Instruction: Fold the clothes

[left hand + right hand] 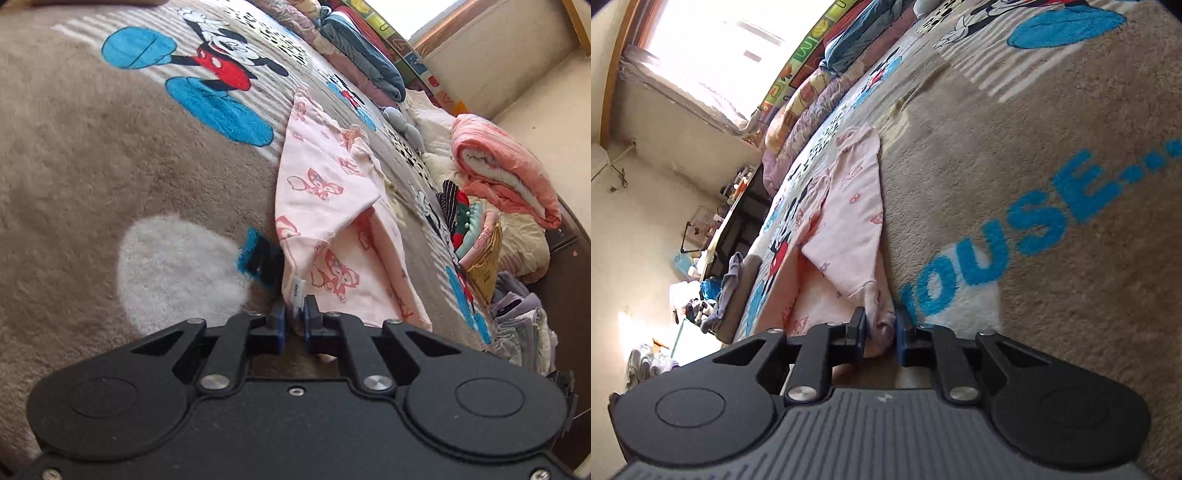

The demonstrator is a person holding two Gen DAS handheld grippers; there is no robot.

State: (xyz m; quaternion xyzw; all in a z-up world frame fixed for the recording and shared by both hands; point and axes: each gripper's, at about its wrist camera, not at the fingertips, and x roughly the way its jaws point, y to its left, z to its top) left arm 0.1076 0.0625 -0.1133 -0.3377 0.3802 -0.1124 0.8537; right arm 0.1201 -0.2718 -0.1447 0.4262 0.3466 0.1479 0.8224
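Pink printed garment (325, 206) lying partly folded on our brown cartoon blanket (92, 177), our left tool (294, 314) clenched on its hem at six o'clock, our right tool (881, 325) likewise gripping bunched cloth, stacked clothes (476, 236) at three o'clock.

Left gripper (294, 314): pointing down-forward at blanket, jaws nearly together, blue pads pinching pink garment (325, 206) hem at label. Right gripper (881, 326): rolled sideways, low over blanket, jaws narrow, clamped on bunched garment edge.
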